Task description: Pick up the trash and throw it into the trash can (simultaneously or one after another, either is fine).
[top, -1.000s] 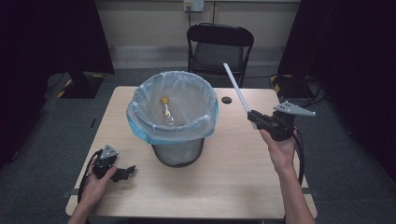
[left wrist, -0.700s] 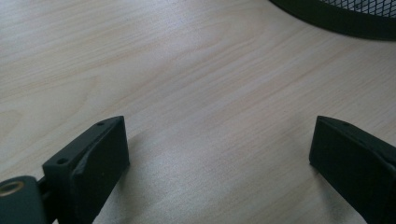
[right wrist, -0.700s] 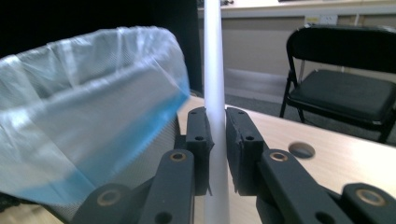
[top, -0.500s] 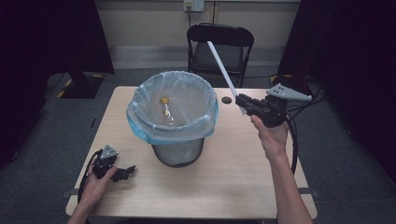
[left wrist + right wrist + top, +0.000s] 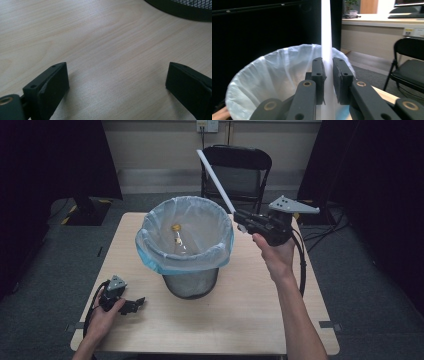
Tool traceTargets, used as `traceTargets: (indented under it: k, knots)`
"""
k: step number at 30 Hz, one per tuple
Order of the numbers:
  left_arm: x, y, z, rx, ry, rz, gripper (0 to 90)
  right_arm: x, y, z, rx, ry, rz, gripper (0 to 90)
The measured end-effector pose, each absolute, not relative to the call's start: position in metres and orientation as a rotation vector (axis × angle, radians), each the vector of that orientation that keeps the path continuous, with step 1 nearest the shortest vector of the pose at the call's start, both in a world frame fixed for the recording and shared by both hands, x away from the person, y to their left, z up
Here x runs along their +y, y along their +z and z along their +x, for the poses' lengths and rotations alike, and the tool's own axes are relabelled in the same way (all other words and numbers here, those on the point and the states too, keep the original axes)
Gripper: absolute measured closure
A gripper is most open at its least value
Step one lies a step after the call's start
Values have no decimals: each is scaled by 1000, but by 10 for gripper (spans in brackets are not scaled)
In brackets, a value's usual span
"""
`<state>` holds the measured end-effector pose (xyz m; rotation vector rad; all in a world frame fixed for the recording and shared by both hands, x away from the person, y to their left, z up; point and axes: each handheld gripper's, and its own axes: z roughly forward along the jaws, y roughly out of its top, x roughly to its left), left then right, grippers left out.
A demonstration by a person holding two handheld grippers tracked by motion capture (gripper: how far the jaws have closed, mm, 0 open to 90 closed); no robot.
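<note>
right gripper (image 5: 240,218) fingers clamped on white stick (image 5: 216,179), raised at bin's (image 5: 184,236) 3 o'clock rim, stick angled to 11. not dropped in yet. left gripper (image 5: 134,304) fingers wide, empty, resting on table (image 5: 250,310).

No legible text, label or number anywhere.

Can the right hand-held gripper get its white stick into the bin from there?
Probably yes. The right hand-held gripper holds the white stick beside the bin, whose open top is unblocked; the left hand-held gripper rests well away.
</note>
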<state>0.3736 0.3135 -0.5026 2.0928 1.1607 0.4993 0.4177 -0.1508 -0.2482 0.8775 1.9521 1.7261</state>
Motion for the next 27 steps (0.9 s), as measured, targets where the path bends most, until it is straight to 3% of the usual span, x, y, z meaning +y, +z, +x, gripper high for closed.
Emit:
traceTargets:
  k: [27]
  knots:
    - [313,-503,374,1161,499,2091,43,-89,-229,437,2109,1798,712,804]
